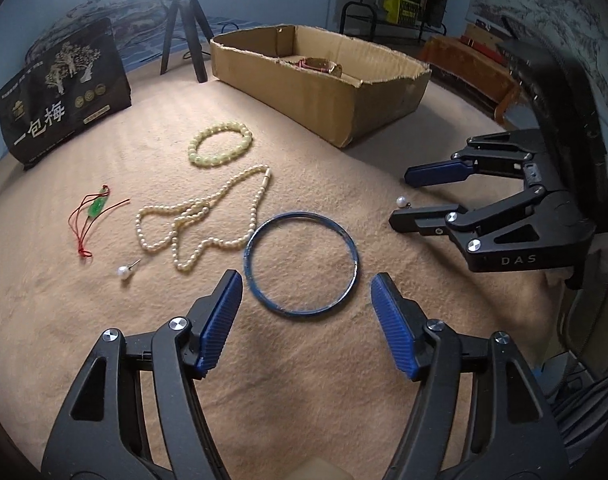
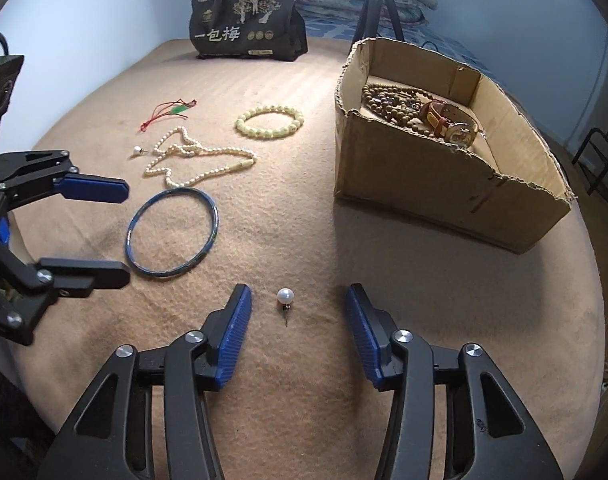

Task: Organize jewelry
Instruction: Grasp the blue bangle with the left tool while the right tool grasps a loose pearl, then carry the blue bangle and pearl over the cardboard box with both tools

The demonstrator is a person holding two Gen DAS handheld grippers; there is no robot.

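Jewelry lies on a tan blanket. A blue bangle lies just ahead of my open, empty left gripper. A pearl earring lies between the fingertips of my open right gripper. Farther off lie a pearl necklace, a yellow bead bracelet, a second pearl earring and a green pendant on red cord. A cardboard box holds a watch and wooden beads.
A black printed bag stands at the back of the blanket. A black tripod stands behind the box. A rack and wooden furniture are beyond the blanket's edge.
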